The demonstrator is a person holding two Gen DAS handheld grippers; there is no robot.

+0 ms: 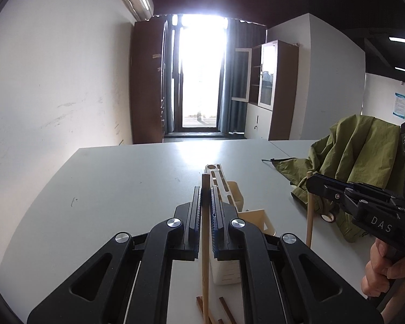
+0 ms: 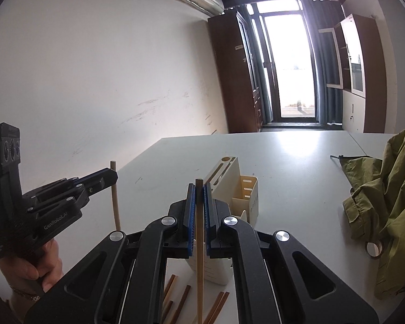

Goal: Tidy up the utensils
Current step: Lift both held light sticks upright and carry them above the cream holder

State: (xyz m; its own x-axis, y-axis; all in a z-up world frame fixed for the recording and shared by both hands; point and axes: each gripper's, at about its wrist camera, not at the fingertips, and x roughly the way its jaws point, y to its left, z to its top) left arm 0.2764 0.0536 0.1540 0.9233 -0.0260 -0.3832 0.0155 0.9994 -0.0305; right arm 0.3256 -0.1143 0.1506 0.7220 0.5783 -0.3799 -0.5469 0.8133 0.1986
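Upright, each tool (image 1: 205,189) (image 2: 199,186) pinches one chopstick (image 1: 205,243) (image 2: 199,243).

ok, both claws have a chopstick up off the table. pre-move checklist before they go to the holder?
1. Left claw shut on light chopstick: ok.
2. Right claw shut on darker chopstick: ok.
3. Both sticks hang roughly upright, gripped near the top end: ok.
4. Cream utensil holder upright, open compartment facing up: ok.
5. Holder compartment empty: cannot tell, inside only partly visible.
6. Loose chopsticks still on the table near the holder's base: not ok, more to collect.
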